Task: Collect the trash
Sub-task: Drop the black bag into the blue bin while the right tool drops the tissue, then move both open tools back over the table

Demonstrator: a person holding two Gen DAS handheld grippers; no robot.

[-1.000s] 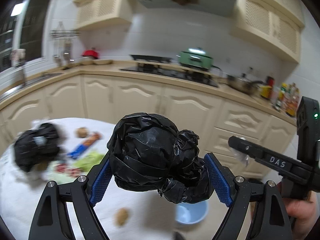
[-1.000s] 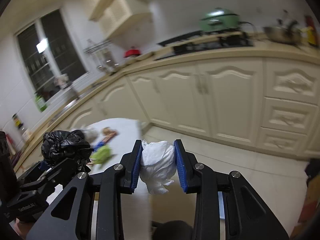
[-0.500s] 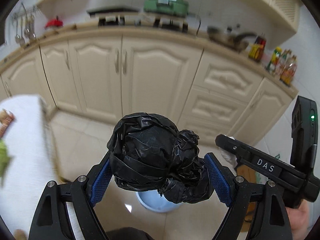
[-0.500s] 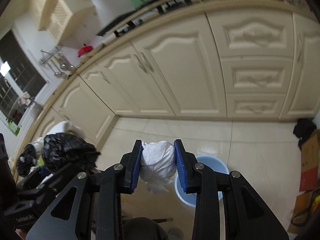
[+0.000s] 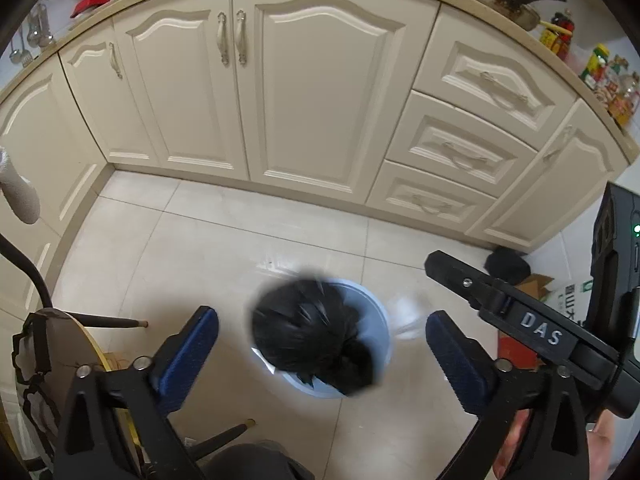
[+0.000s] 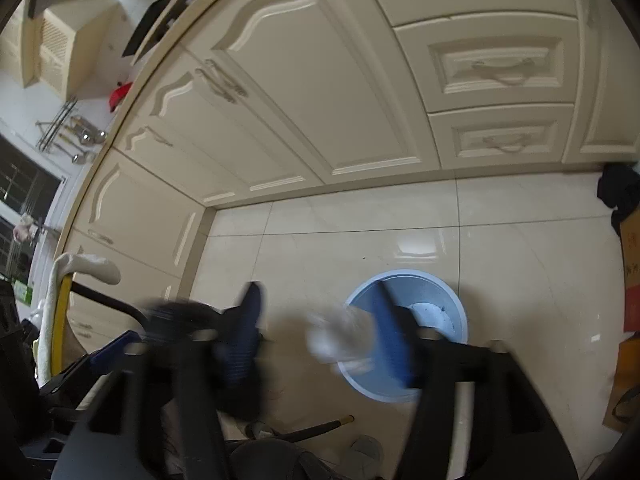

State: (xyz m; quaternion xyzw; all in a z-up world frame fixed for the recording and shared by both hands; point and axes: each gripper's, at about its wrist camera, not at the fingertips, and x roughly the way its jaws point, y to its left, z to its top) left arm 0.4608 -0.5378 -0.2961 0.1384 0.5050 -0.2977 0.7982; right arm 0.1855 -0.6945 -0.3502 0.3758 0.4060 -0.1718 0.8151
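In the left wrist view the black trash bag (image 5: 316, 340) is a blurred ball falling free into the light-blue bin (image 5: 378, 316) on the floor. My left gripper (image 5: 320, 326) is above it, jaws opening wide, neither blue pad touching the bag. My right gripper's black body (image 5: 520, 320) reaches in from the right. In the right wrist view a white crumpled wad (image 6: 340, 338), blurred, hangs over the bin's near rim (image 6: 404, 276), close to the right pad. My right gripper (image 6: 318, 328) is opening, its pads no longer pressing the wad.
Cream kitchen cabinets (image 5: 320, 92) run along the far side of the pale tiled floor (image 5: 208, 248). A round table's edge and a chair's legs (image 5: 120, 322) are at the lower left. Cardboard boxes (image 5: 560, 296) and a black bundle (image 5: 508, 266) lie to the right.
Both grippers swung away from the table and tipped down over the blue bin. Both jaws opened: the black bag dropped from the left, and the white wad came loose from the right.
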